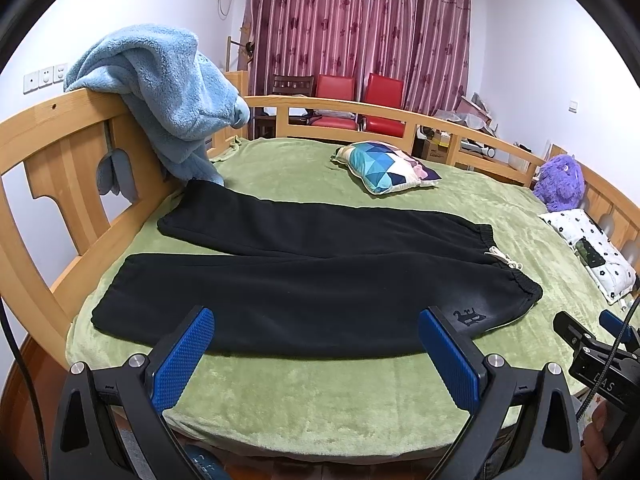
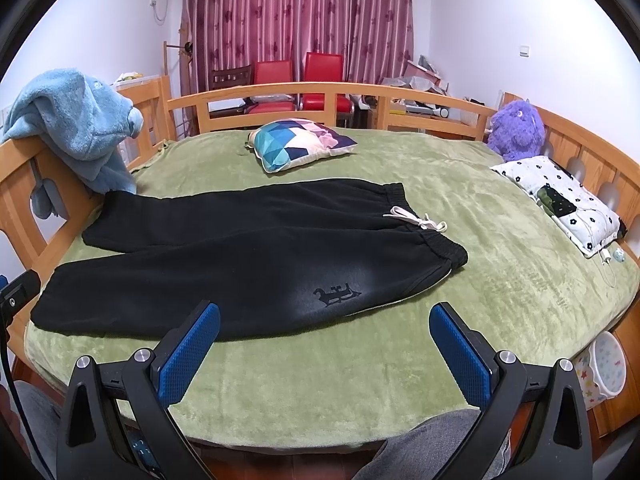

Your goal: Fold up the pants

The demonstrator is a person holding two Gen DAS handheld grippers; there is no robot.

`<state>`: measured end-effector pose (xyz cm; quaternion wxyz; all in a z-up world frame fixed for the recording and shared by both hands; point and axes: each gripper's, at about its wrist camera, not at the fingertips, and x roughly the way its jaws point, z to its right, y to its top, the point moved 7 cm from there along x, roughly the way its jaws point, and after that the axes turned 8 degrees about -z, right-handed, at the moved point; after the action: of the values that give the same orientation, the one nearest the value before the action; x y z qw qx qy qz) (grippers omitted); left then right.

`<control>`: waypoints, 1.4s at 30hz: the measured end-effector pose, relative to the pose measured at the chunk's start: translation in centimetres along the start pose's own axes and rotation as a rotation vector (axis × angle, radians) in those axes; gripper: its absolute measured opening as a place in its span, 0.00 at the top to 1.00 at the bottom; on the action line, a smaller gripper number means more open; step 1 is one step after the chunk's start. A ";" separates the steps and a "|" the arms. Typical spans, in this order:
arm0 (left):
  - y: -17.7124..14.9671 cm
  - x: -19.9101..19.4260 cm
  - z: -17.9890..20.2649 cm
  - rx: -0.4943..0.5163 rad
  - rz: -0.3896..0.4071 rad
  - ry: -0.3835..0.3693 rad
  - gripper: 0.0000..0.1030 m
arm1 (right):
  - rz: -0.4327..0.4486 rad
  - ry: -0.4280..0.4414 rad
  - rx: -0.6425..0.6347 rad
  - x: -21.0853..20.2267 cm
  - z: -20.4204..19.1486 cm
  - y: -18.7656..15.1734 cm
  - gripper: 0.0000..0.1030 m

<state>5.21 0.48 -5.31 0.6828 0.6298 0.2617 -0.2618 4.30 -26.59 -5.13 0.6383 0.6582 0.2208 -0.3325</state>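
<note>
Nearest, the left tool [image 1: 316,344] and right tool [image 2: 325,342] both gape wide, holding nothing, above the bed's near edge. Just beyond, black sweatpants [image 1: 304,276] lie flat, unfolded on the green blanket [image 2: 320,380], waistband rightward, legs leftward. Farther back rests a geometric-patterned pillow [image 2: 298,142].

Little can be read here. The black fleece sweatpants [image 2: 248,256] carry a dark printed emblem [image 2: 337,294] near the waistband, in the right wrist view; it looks like an animal figure with blocky characters, too stylised to make out. The black tongs body [image 1: 604,376] at the left wrist view's right edge shows faint letters, perhaps "LAS".
</note>
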 end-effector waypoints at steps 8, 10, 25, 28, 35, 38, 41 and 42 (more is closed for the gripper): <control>0.1 0.1 -0.2 -0.001 -0.002 0.000 0.00 | 0.009 -0.015 -0.008 -0.3 -0.3 0.0 0.00; 0.0 0.1 -0.2 -0.001 -0.002 0.000 0.00 | 0.010 -0.014 -0.007 -0.3 -0.3 0.1 0.00; 0.1 -0.2 0.3 -0.013 -0.001 -0.017 0.00 | 0.014 -0.017 -0.006 -0.8 -0.4 -0.1 0.00; 0.3 -0.2 0.4 -0.012 -0.002 -0.015 0.00 | 0.019 -0.026 -0.005 -0.8 -0.1 -0.2 0.00; 1.2 1.4 0.5 -0.022 -0.002 -0.010 0.00 | 0.003 0.011 0.036 0.4 1.2 -0.4 0.00; 1.5 3.0 -0.3 -0.019 -0.010 0.020 0.00 | -0.004 0.006 0.057 1.8 2.0 -0.3 0.00; 1.5 5.3 -1.5 -0.053 -0.034 0.007 0.00 | 0.013 0.006 0.061 3.4 2.5 0.1 0.01; 1.5 6.4 -2.1 -0.074 -0.046 0.009 0.00 | 0.012 0.017 0.059 4.0 2.5 0.1 0.03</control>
<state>10.88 2.48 -8.77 0.6983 0.5992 0.2885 -0.2648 6.70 -29.64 -7.83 0.6187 0.6808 0.2124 -0.3294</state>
